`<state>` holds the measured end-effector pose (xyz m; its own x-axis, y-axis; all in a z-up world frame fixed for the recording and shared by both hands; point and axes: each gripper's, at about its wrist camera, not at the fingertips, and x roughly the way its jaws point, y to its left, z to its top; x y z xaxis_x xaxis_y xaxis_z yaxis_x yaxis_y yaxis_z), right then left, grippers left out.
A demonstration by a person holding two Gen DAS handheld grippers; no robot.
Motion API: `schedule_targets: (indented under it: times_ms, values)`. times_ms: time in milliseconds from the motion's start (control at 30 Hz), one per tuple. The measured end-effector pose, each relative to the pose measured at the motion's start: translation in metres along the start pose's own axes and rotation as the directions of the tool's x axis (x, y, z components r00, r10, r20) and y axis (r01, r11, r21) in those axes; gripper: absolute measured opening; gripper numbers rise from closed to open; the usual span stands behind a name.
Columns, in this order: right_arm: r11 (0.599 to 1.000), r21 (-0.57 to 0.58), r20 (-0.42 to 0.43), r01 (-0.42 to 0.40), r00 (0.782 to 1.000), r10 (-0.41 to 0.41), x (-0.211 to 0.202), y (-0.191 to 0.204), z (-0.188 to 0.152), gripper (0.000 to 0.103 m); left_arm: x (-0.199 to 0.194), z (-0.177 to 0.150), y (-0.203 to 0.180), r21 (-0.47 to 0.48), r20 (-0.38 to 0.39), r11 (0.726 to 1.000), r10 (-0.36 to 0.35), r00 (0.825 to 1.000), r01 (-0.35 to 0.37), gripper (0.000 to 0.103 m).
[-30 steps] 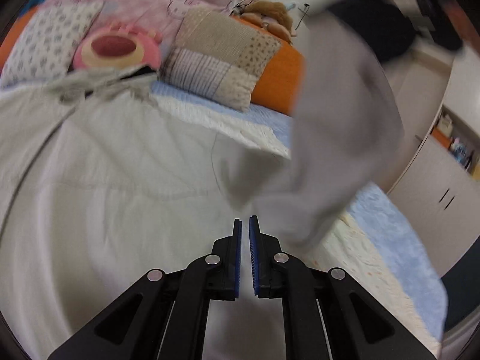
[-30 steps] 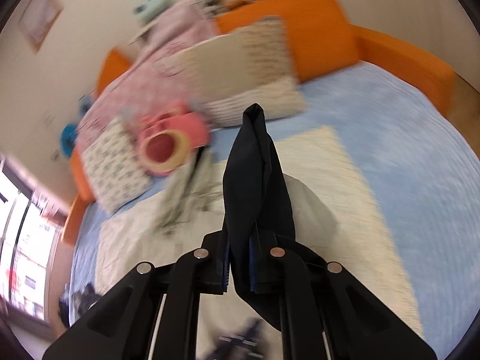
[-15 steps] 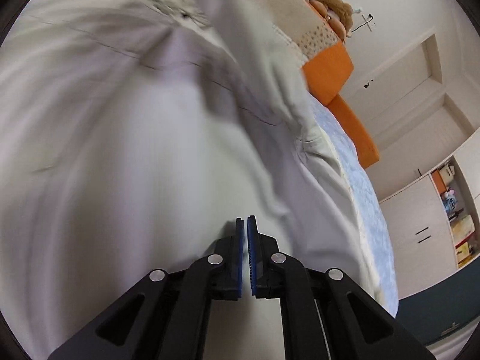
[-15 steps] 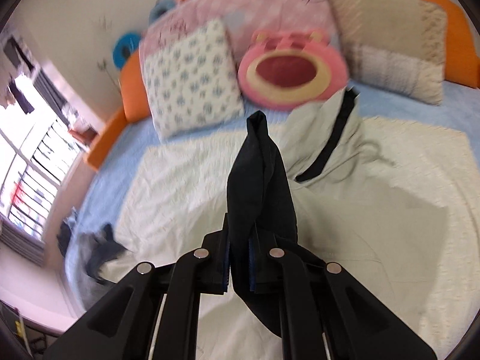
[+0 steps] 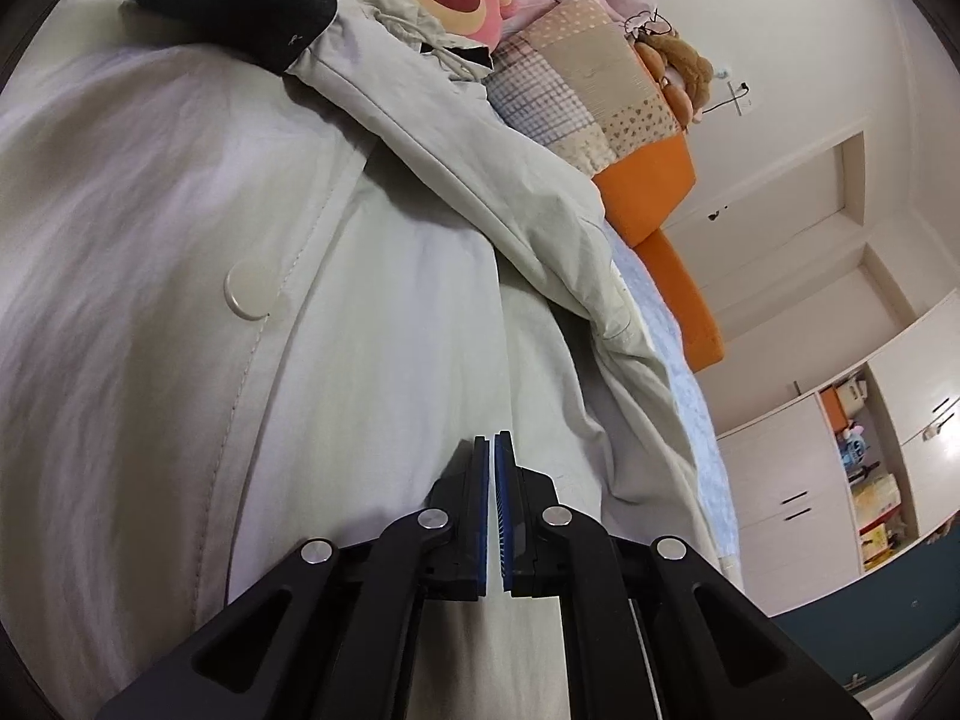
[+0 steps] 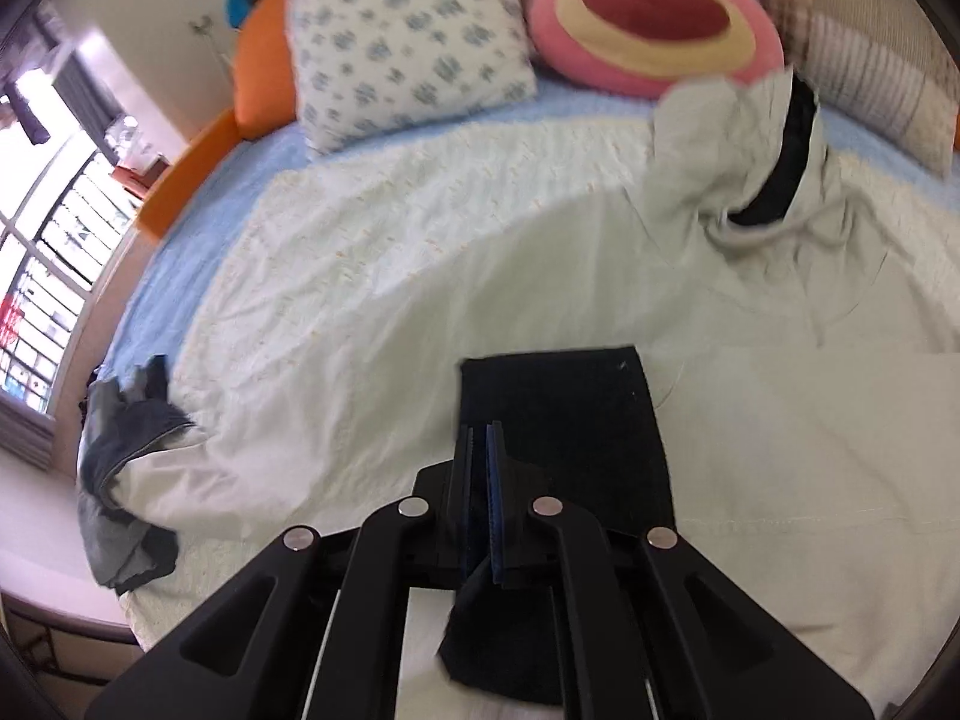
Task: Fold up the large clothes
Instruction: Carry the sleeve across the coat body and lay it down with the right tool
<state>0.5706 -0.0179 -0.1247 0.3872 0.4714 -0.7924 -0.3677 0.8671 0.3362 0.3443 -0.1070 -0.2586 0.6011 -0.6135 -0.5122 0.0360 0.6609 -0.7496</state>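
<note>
- Across the bed (image 6: pixel 372 252), on its pale quilt, a large cream jacket (image 5: pixel 372 312) lies spread out, with a round cream button (image 5: pixel 249 290) showing beside a stitched seam.
- One sleeve (image 5: pixel 480 180) of the jacket is folded over the body and ends in a black cuff (image 5: pixel 240 6) near the pillows.
- Low over the jacket's front sits the left hand-held gripper (image 5: pixel 493 450), its blue-padded fingers pressed almost together, a thin slit between them and no cloth visibly caught in it.
- The right hand-held gripper (image 6: pixel 480 438) is pinching a black cuff (image 6: pixel 570 420), which lies flat in front of its fingers on the pale cloth; a fold of the same black fabric hangs out below the fingers.
- Farther up in the right view, the jacket's hood (image 6: pixel 738 144), with a black band inside it, is bunched up near the pillows.
- At the head of the bed sit a pink bear cushion (image 6: pixel 654 30), a white pillow with blue print (image 6: pixel 408 36) and a patchwork pillow (image 5: pixel 588 84).
- A dark grey garment (image 6: pixel 120 468) lies crumpled at the bed's left edge, near the window (image 6: pixel 48 276).
- White cupboards (image 5: pixel 798 480) stand along the wall on the far side.
</note>
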Motion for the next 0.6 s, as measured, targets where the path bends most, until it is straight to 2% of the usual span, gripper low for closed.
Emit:
schedule_targets:
  times_ms: [67, 133, 167, 200, 233, 267, 300, 333, 367, 433, 500, 533, 600]
  values:
    - [0.999, -0.036, 0.023, -0.004, 1.000, 0.005, -0.032, 0.001, -0.002, 0.007, -0.001, 0.004, -0.001, 0.013, -0.029, 1.000, 0.011, 1.000, -0.011, 0.011]
    - [0.995, -0.088, 0.063, 0.046, 0.997, -0.041, -0.061, 0.000, -0.008, 0.008, -0.010, 0.009, -0.008, 0.083, -0.084, 0.996, 0.034, 0.996, -0.027, 0.031]
    - [0.989, -0.118, 0.085, 0.090, 0.993, -0.080, -0.075, 0.000, -0.013, 0.008, -0.017, 0.016, -0.013, 0.118, -0.092, 0.993, 0.036, 0.995, -0.025, 0.057]
    - [0.984, -0.133, 0.093, 0.120, 0.990, -0.108, -0.082, -0.002, -0.017, 0.013, -0.032, 0.022, -0.014, 0.155, -0.077, 0.987, 0.059, 0.995, -0.047, 0.096]
    - [0.983, -0.123, 0.048, 0.136, 0.990, -0.131, -0.090, -0.009, -0.020, 0.026, -0.050, 0.032, -0.016, 0.194, -0.032, 0.973, 0.137, 0.990, -0.128, 0.100]
    - [0.986, -0.107, 0.025, 0.125, 0.992, -0.123, -0.093, -0.013, -0.023, 0.066, -0.062, 0.040, -0.014, 0.209, -0.014, 0.966, 0.161, 0.987, -0.154, 0.100]
    - [0.991, -0.092, 0.028, 0.100, 0.995, -0.098, -0.099, -0.018, -0.028, 0.088, -0.076, 0.050, -0.009, 0.209, 0.000, 0.963, 0.175, 0.985, -0.171, 0.100]
    - [0.990, -0.098, 0.079, 0.104, 0.992, -0.096, -0.111, -0.022, -0.037, 0.087, -0.096, 0.068, 0.001, 0.179, 0.011, 0.963, 0.205, 0.979, -0.204, 0.100]
    - [0.985, -0.111, 0.096, 0.134, 0.988, -0.124, -0.115, -0.023, -0.040, 0.087, -0.109, 0.079, 0.011, 0.141, 0.014, 0.965, 0.222, 0.975, -0.221, 0.100]
    - [0.982, -0.123, 0.095, 0.146, 0.986, -0.134, -0.120, -0.026, -0.046, 0.087, -0.148, 0.108, 0.039, 0.035, 0.013, 0.975, 0.220, 0.975, -0.220, 0.100]
    - [0.985, -0.111, 0.073, 0.130, 0.990, -0.122, -0.121, -0.029, -0.050, 0.087, -0.186, 0.127, 0.060, -0.009, 0.072, 0.966, 0.258, 0.963, -0.258, 0.100]
    - [0.987, -0.104, 0.069, 0.123, 0.991, -0.116, -0.120, -0.031, -0.053, 0.087, -0.212, 0.141, 0.069, -0.017, 0.130, 0.952, 0.305, 0.943, -0.305, 0.100]
    - [0.988, -0.102, 0.066, 0.114, 0.992, -0.107, -0.119, -0.028, -0.054, 0.087, -0.246, 0.159, 0.083, -0.037, 0.197, 0.931, 0.364, 0.910, -0.364, 0.100]
